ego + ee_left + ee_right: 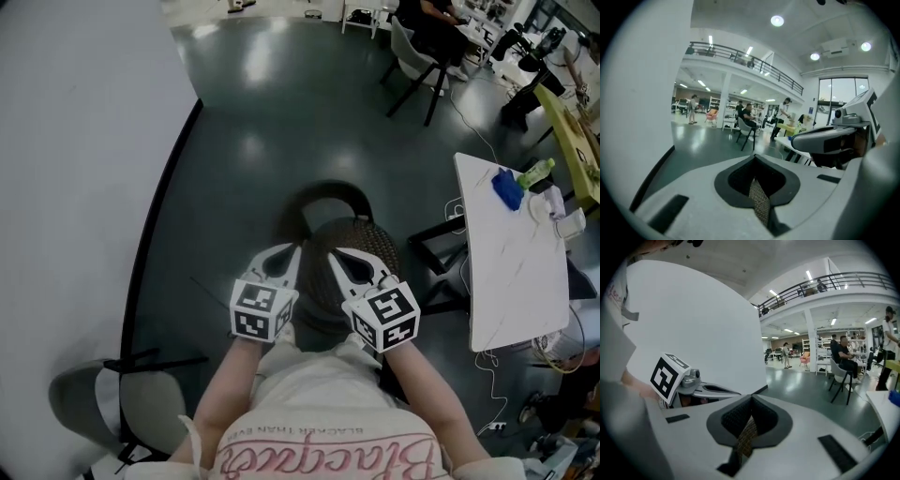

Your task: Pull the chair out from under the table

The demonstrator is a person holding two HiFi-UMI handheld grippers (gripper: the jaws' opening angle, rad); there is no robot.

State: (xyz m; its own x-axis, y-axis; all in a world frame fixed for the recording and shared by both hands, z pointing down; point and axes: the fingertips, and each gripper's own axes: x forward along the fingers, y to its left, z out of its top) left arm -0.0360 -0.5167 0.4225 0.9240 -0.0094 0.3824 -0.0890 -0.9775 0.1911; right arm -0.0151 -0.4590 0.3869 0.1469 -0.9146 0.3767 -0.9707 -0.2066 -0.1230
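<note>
My left gripper (286,255): white shell, black-and-white marker cube (262,310).
My right gripper (342,258): white shell, matching marker cube (390,317).
My shirt (328,412): pale, pink lettering.

Chair (370,239) before left claw (289,253) and right claw (342,258); table (516,281) right of chair; wall (75,187) left.

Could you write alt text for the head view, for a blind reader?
From above: a person holds the left gripper and right gripper side by side over a dark chair. A white table stands apart at right.
</note>
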